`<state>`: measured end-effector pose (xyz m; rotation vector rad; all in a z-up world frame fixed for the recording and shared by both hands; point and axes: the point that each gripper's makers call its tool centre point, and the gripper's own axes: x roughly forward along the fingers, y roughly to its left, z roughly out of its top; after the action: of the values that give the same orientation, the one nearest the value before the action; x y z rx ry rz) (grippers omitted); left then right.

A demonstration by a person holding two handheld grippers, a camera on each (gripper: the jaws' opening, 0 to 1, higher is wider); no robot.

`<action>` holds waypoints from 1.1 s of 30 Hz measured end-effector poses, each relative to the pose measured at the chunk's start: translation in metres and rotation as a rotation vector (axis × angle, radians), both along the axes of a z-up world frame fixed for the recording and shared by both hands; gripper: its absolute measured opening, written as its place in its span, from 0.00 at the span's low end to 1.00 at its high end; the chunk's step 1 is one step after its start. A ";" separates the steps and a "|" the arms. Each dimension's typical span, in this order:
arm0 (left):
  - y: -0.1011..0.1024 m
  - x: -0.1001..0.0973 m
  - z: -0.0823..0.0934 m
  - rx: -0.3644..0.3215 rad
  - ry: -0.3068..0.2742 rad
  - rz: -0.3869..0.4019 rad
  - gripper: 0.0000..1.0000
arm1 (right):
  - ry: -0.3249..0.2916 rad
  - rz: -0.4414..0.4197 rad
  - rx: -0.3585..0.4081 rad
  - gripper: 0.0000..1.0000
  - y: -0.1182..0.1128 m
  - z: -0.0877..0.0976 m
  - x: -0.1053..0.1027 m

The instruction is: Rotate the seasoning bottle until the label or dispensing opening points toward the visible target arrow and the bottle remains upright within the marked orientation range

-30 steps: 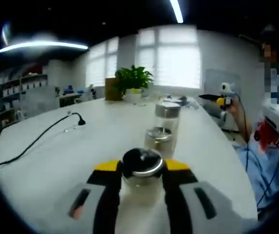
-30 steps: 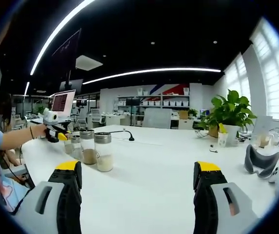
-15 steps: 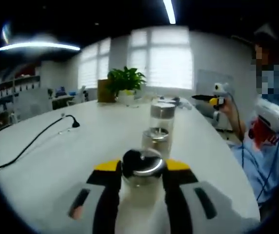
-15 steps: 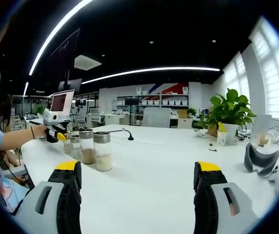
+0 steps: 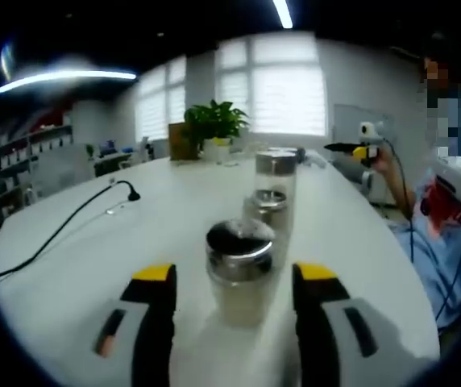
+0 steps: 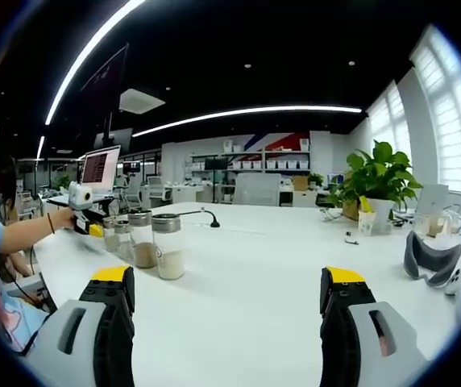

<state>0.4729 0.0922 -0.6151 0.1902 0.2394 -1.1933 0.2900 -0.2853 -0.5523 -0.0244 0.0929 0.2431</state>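
Note:
The nearest seasoning bottle (image 5: 240, 266), clear glass with a silver cap and pale contents, stands upright on the white table (image 5: 93, 266). It sits between the jaws of my left gripper (image 5: 234, 276), which are open and clear of its sides. Two more capped bottles (image 5: 269, 211) (image 5: 276, 172) line up behind it. In the right gripper view the same row of bottles (image 6: 168, 247) stands far left, with the left gripper (image 6: 88, 222) beside it in a person's hand. My right gripper (image 6: 228, 278) is open over bare table. It also appears far right as the right gripper (image 5: 355, 150).
A black cable (image 5: 61, 230) runs across the table's left side. A potted plant (image 5: 214, 129) (image 6: 380, 181) stands at the far end. A grey headset (image 6: 428, 260) lies at the right. The table edge (image 5: 392, 266) curves close by, with a person (image 5: 448, 234) beyond it.
My left gripper's jaws have spread apart and let go of the nearest bottle, which stays upright. The right gripper stays open and has barely moved.

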 end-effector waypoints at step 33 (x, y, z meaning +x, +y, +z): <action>0.046 -0.089 0.055 -0.153 -0.011 0.459 0.82 | 0.132 -0.074 0.080 0.99 -0.008 -0.029 0.007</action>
<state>0.3842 0.1383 -0.5604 0.0049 0.1695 -0.7501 0.2972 -0.2937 -0.5814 0.0743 0.2149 0.1744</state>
